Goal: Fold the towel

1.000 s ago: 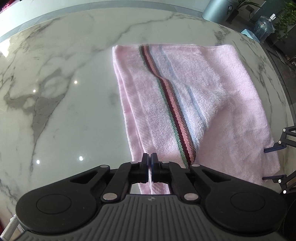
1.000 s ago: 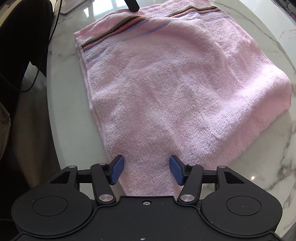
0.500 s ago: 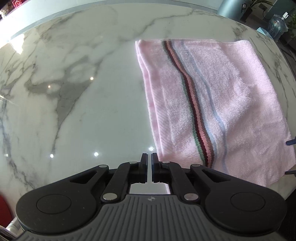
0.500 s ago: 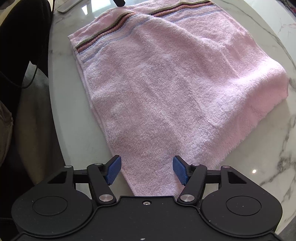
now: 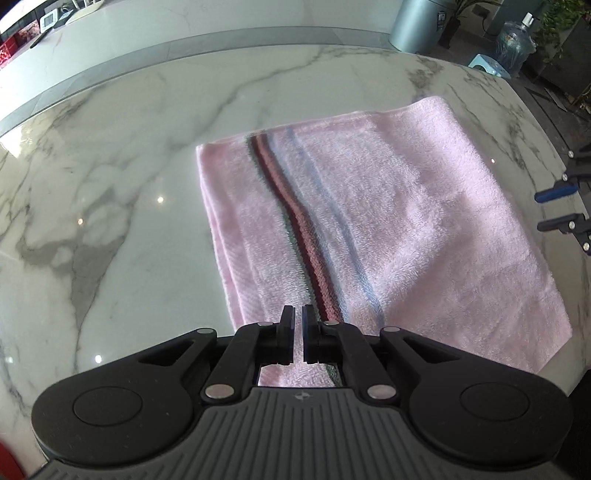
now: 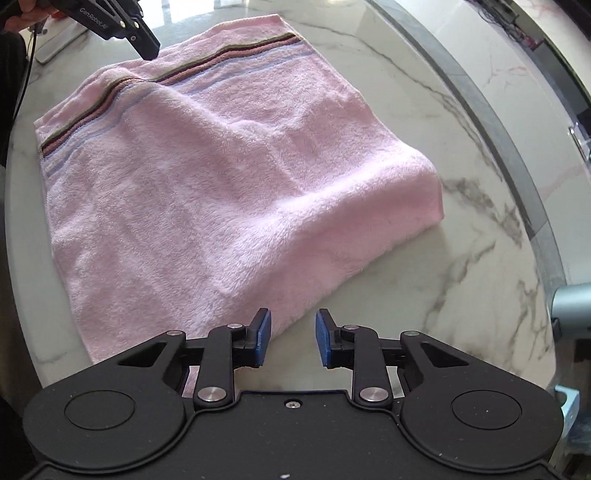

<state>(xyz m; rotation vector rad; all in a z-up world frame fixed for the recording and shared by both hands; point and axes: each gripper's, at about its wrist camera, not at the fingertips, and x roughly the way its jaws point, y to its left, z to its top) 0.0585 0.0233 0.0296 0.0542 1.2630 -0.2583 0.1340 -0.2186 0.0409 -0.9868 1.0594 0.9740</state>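
Observation:
A pink towel [image 5: 388, 236] with a dark red, green and blue stripe band lies folded on the marble table; it also shows in the right wrist view [image 6: 229, 177]. My left gripper [image 5: 298, 325] hovers over the towel's near striped edge, jaws nearly together with a thin gap and nothing between them. It appears in the right wrist view [image 6: 146, 46] above the striped end. My right gripper [image 6: 291, 336] is open and empty at the towel's near corner; its blue pads show in the left wrist view [image 5: 556, 208].
The round marble table [image 5: 129, 206] has a grey rim [image 6: 517, 162]. Beyond it stand a grey bin [image 5: 421, 26], a water jug [image 5: 515, 35] and a blue stool [image 5: 487, 64]. A flat white object [image 6: 55, 44] lies past the towel.
My left gripper, shut on the towel's edge a second ago, let go and pulled back. My right gripper swung right, so the towel's corner left its open jaws.

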